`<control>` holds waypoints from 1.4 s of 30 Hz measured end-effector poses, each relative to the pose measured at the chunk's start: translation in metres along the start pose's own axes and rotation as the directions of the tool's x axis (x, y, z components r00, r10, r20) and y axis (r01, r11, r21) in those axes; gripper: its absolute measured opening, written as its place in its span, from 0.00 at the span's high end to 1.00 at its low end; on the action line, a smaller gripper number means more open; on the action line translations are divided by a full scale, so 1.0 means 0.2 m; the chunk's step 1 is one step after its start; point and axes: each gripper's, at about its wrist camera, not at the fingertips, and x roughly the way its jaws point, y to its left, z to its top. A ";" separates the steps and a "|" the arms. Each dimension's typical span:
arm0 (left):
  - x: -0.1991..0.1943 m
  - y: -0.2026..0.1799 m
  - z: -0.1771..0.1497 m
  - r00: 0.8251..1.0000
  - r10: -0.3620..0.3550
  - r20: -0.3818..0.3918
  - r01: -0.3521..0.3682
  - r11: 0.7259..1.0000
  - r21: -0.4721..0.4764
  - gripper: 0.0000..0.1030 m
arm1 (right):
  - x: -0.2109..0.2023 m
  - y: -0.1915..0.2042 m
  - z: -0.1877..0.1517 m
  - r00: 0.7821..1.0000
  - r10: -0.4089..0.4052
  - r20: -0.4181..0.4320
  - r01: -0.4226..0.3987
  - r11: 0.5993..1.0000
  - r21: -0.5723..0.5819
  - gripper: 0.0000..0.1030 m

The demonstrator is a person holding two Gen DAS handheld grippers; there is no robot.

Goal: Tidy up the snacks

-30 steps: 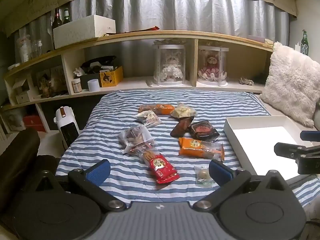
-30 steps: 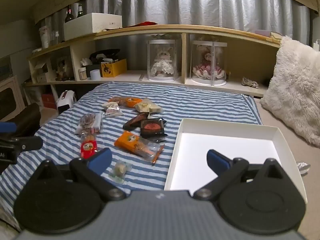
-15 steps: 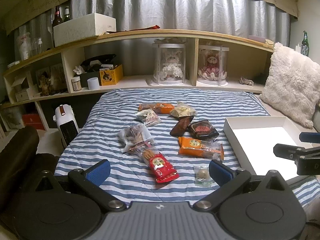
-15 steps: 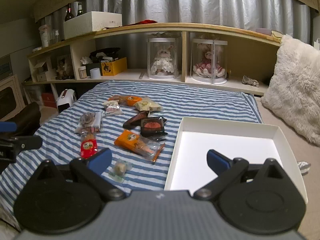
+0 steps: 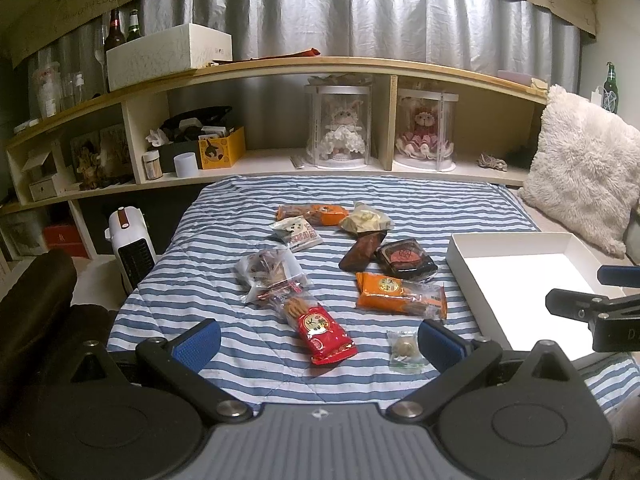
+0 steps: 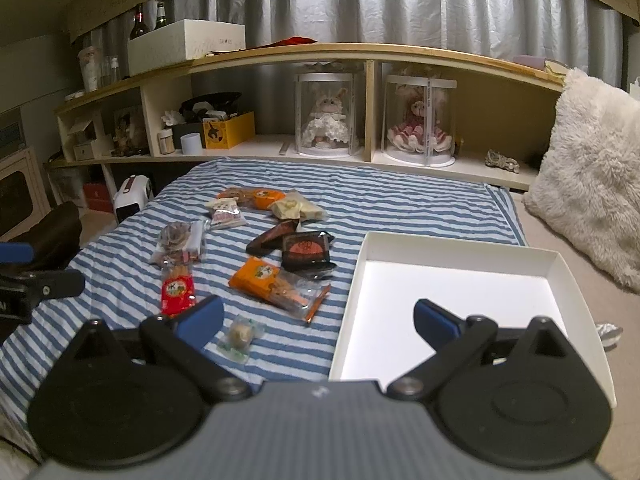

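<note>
Several snack packs lie on a blue-striped blanket (image 5: 240,344): a red packet (image 5: 323,332), an orange packet (image 5: 400,294), a dark tray pack (image 5: 406,258), a clear bag (image 5: 270,272) and a small wrapped sweet (image 5: 405,350). An empty white box (image 5: 516,280) sits to their right. My left gripper (image 5: 318,340) hangs open just short of the red packet, holding nothing. In the right wrist view my right gripper (image 6: 318,318) is open and empty, straddling the white box's (image 6: 460,280) left rim, with the wrapped sweet (image 6: 240,336) by its left fingertip.
A wooden shelf (image 5: 320,68) with two doll cases (image 5: 339,128) runs behind the bed. A fluffy white pillow (image 5: 580,164) leans at the right. A small white heater (image 5: 130,248) stands on the floor at the left, beside a dark roll (image 5: 32,292).
Both grippers have shifted only slightly; the views rose a little. Both stay open and no snack has moved.
</note>
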 end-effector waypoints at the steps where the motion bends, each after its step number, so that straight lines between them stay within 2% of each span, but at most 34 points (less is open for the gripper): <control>1: 0.00 0.00 0.00 1.000 0.000 -0.001 0.000 1.000 -0.001 0.00 | 0.00 0.00 0.00 1.000 0.000 0.000 0.000 1.000 0.000 0.01; 42: 0.02 -0.01 -0.02 1.000 -0.005 -0.006 0.005 1.000 -0.009 0.00 | -0.01 0.01 0.00 1.000 0.000 -0.003 0.000 1.000 -0.016 0.01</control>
